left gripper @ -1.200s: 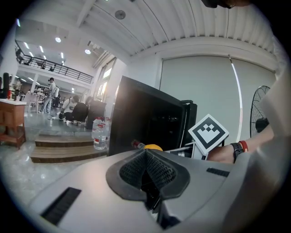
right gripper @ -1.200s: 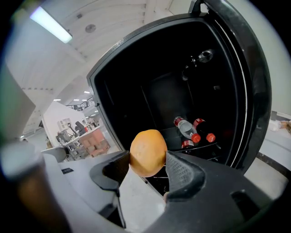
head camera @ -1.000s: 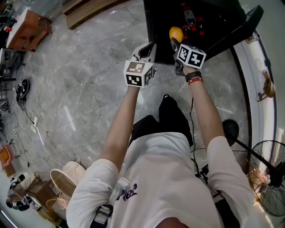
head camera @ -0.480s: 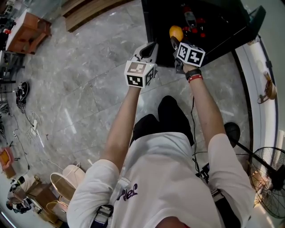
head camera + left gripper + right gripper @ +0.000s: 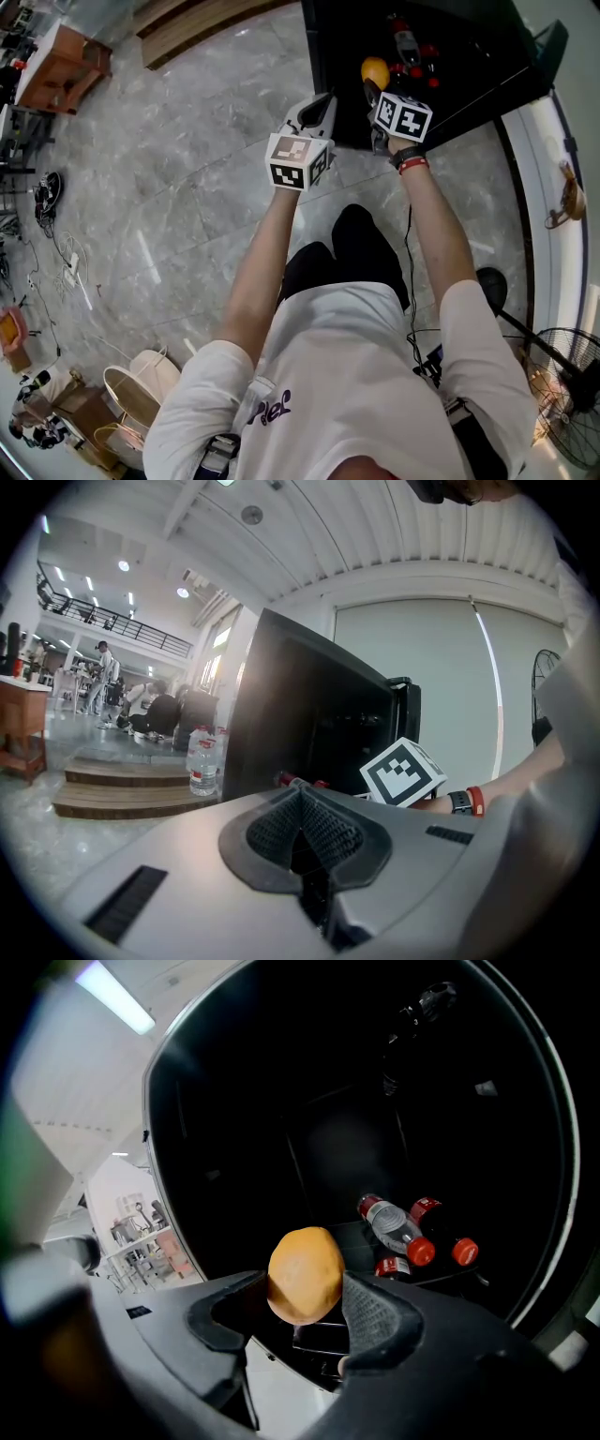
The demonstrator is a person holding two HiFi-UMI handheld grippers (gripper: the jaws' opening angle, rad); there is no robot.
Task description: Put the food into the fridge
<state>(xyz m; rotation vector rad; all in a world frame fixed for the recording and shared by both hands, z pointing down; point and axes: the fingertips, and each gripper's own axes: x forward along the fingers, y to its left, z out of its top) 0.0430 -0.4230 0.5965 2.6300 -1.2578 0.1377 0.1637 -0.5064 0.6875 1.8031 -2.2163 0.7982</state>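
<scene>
Orange round fruit (image 5: 305, 1274) is squeezed in the right gripper (image 5: 302, 1305) jaws at the dark fridge (image 5: 309, 1129) open front. The left gripper (image 5: 302, 827) is pinched together, empty. Next, I think: reach in beside the bottles (image 5: 403, 1237), set it down, let go.

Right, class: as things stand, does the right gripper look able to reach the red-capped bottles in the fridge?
Probably yes. The right gripper, shut on the orange, faces the open fridge, and nothing stands between it and the red-capped bottles.
</scene>
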